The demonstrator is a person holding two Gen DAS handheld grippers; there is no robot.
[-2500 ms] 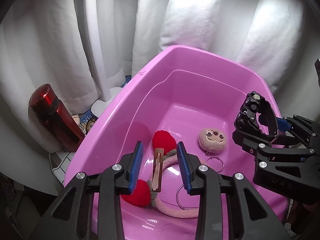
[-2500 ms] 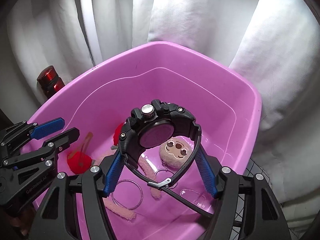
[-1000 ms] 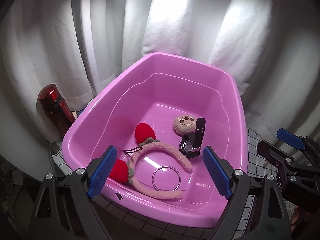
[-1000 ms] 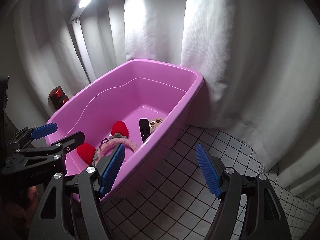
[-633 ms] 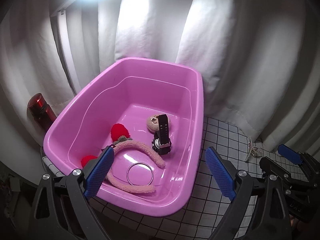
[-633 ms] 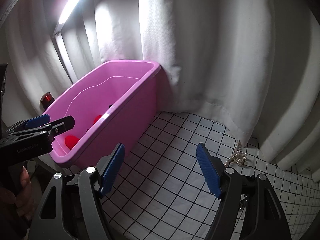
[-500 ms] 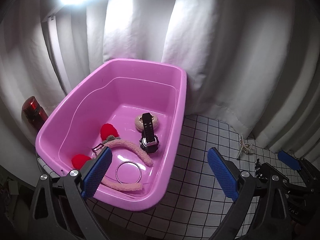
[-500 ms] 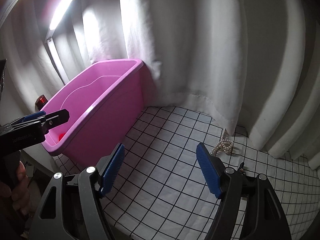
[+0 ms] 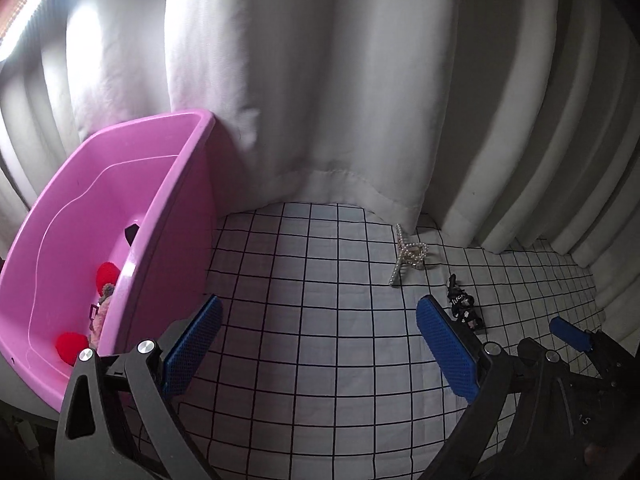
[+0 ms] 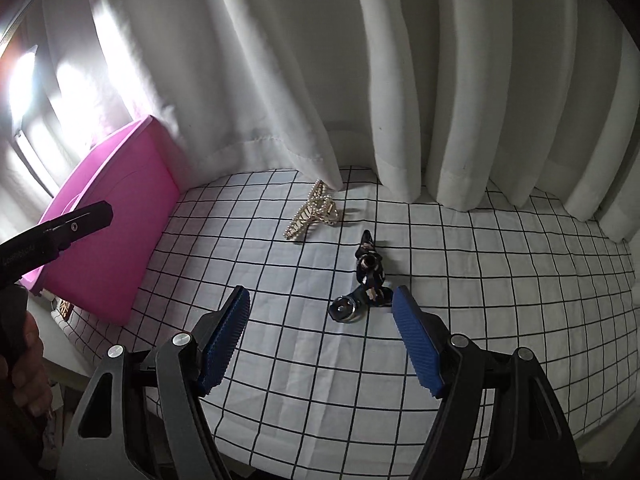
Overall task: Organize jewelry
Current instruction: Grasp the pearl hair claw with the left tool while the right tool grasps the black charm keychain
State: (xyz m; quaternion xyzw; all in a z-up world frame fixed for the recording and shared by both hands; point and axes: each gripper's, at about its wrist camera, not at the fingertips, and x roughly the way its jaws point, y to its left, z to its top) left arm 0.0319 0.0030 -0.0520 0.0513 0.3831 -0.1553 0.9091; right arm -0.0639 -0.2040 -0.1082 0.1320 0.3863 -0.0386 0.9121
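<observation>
A pink tub (image 9: 168, 216) stands at the left; inside it show red pom-poms (image 9: 107, 274) and part of a fuzzy headband. It also shows in the right wrist view (image 10: 120, 216). A pearl hair claw (image 9: 410, 254) (image 10: 316, 210) lies on the checked cloth by the curtain. A dark patterned hair tie with a dark bead (image 10: 366, 280) (image 9: 462, 306) lies nearer. My left gripper (image 9: 320, 344) is open and empty above the cloth. My right gripper (image 10: 320, 338) is open and empty, just short of the hair tie.
A white cloth with a black grid (image 9: 320, 320) covers the table. White curtains (image 10: 360, 80) hang along the back edge. The table's near edge drops off at the lower left in the right wrist view (image 10: 72, 360).
Both grippers have swung right, away from the tub and over the checked cloth. The right gripper has let go of the black watch, which now lies in the tub.
</observation>
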